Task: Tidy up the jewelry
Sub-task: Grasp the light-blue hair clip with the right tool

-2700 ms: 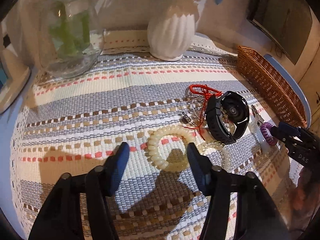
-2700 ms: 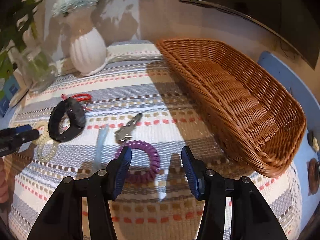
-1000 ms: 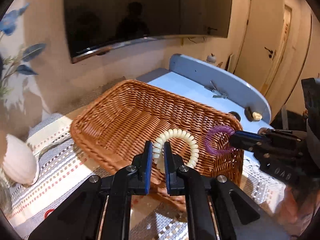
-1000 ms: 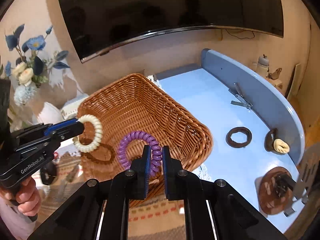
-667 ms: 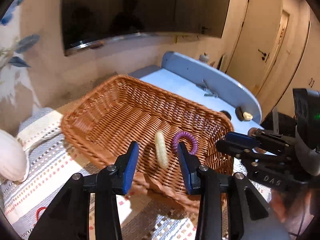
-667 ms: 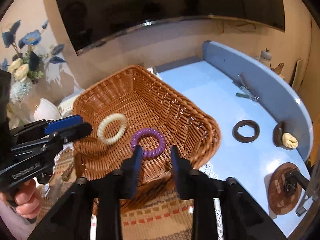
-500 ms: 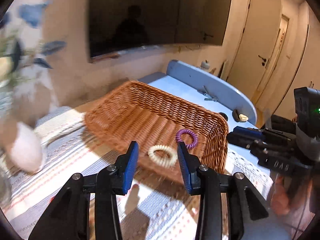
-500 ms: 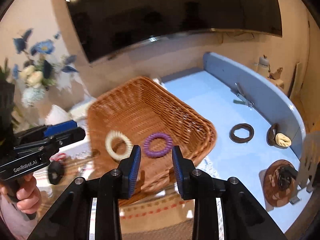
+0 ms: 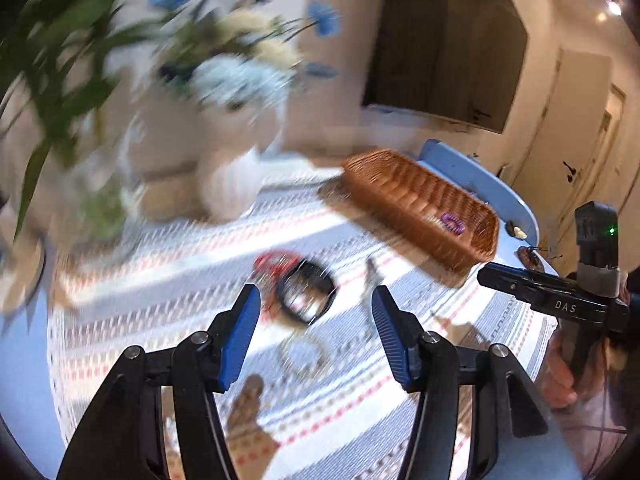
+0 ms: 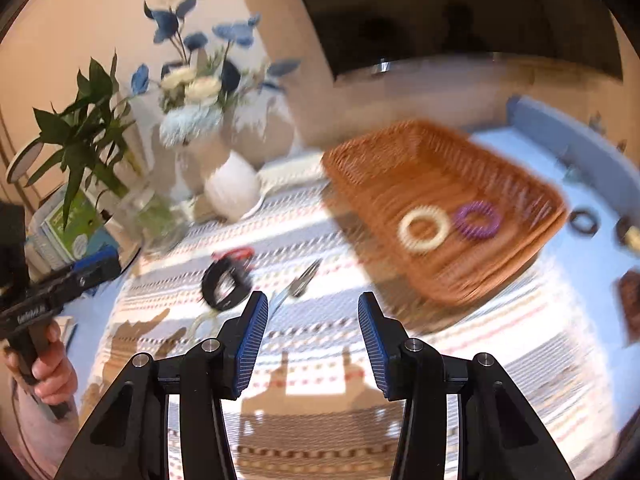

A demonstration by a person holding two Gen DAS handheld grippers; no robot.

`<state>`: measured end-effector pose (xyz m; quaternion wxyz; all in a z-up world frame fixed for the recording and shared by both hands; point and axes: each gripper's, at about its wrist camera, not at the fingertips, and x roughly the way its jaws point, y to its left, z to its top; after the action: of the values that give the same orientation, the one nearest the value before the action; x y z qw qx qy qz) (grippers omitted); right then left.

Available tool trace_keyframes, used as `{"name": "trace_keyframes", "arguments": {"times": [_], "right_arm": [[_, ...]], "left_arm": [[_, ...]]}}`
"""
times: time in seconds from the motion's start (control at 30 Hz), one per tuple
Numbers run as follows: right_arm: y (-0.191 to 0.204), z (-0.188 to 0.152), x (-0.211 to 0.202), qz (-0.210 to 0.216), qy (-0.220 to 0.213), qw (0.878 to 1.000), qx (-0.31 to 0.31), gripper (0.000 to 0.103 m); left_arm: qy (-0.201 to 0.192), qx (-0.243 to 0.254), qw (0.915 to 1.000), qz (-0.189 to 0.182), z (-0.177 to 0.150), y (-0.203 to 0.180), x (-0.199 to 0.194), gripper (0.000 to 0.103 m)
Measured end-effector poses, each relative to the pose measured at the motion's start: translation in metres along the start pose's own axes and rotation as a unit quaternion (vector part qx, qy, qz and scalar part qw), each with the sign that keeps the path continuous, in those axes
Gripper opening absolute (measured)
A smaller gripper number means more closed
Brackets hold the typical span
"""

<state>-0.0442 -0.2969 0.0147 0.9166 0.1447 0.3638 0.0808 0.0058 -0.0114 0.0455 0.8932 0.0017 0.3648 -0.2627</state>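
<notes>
**Two coils in the basket, the watch is my next handful**

My left gripper (image 9: pixel 316 316) hangs with its jaws spread wide and nothing between them, and my right gripper (image 10: pixel 312 326) is the same: wide apart, empty. Both sit above the striped mat (image 10: pixel 328 352).

In the wicker basket (image 10: pixel 384 152) the cream coil band (image 10: pixel 423 229) and the purple coil band (image 10: pixel 477 220) lie side by side, close together but apart, on the basket floor. Out on the mat are the pieces not yet sorted: the black watch (image 9: pixel 306 292), looped on itself, with a red cord (image 9: pixel 276 261) bunched right against its far side. Near them lies a small metal piece (image 10: pixel 302 278), possibly a clip or key; the blur stops me from saying which. A pale ring (image 9: pixel 305 354) lies just in front of the watch.

I judge the watch the heaviest of the lot, with a hard case and a springy strap. I would close on the strap beside the case, across its width, not on the smooth face where my pads could slide. The red cord looks limp and light and may drag along if tangled. The pale ring seems thin and slight, so I would need to pinch one side of it low against the mat.
</notes>
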Motion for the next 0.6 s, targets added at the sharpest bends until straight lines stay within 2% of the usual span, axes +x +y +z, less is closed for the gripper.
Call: {"name": "trace_keyframes", "arguments": {"times": [0.1,0.27,0.33,0.37,0.4,0.43,0.53,0.6], "right_arm": [[0.006,-0.013,0.02,0.019,0.008,1.0,-0.001,0.048],[0.001,-0.03,0.047,0.025,0.035,0.999,0.011,0.048],[-0.006,-0.032,0.051,0.024,0.044,0.998,0.023,0.048],[-0.008,-0.031,0.048,0.025,0.036,0.999,0.023,0.048],[-0.009,-0.031,0.046,0.024,0.029,0.999,0.021,0.049],[-0.01,-0.031,0.046,0.025,0.028,0.999,0.022,0.049],[-0.011,-0.033,0.047,0.031,0.035,0.999,0.021,0.049],[-0.007,-0.034,0.048,0.027,0.039,0.999,0.01,0.05]], "left_arm": [[0.007,-0.009,0.9998,0.019,-0.015,0.013,0.006,0.059],[0.055,-0.024,0.9982,0.001,-0.036,0.023,0.034,0.059],[0.086,-0.027,0.9958,0.016,-0.04,0.024,0.051,0.059],[0.111,-0.027,0.9929,0.034,-0.042,0.024,0.063,0.058],[0.138,-0.027,0.9886,0.054,-0.043,0.024,0.076,0.057],[0.145,-0.029,0.9872,0.059,-0.045,0.024,0.085,0.053],[0.139,-0.049,0.9888,0.024,-0.048,0.027,0.095,0.053],[0.134,-0.046,0.9897,0.016,-0.049,0.027,0.097,0.053]]}}
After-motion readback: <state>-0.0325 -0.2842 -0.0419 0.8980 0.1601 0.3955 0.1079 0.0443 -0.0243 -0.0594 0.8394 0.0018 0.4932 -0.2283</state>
